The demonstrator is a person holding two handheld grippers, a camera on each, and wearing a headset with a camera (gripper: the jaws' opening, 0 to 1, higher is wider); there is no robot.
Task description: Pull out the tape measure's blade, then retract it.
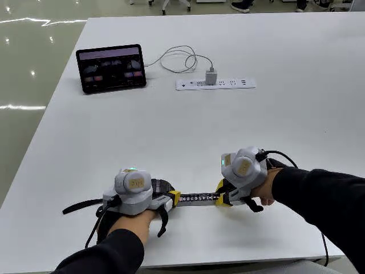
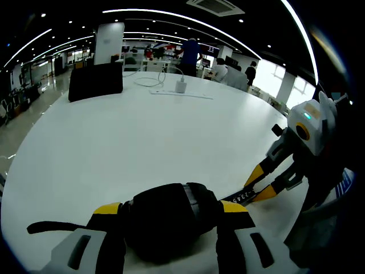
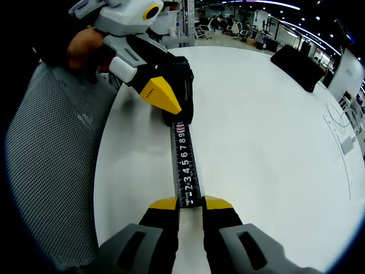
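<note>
The tape measure's black case [image 2: 171,228] sits between my left gripper's [image 2: 171,208] yellow-tipped jaws, which are shut on it. Its black strap lies on the table to the left. A short length of blade [image 3: 184,160] with white numbers runs from the case [image 3: 181,85] to my right gripper [image 3: 190,204], which is shut on the blade's end. In the head view the left gripper [image 1: 170,195] and right gripper [image 1: 221,197] face each other near the table's front edge, with the blade [image 1: 197,197] stretched between them just above the white table [image 1: 239,131].
A tablet [image 1: 111,67] stands at the back left. A white power strip [image 1: 215,84] with a charger [image 1: 211,76] and looped cable [image 1: 179,57] lies behind the middle. A mesh chair [image 3: 51,165] is beside the near edge. People stand far off behind the table.
</note>
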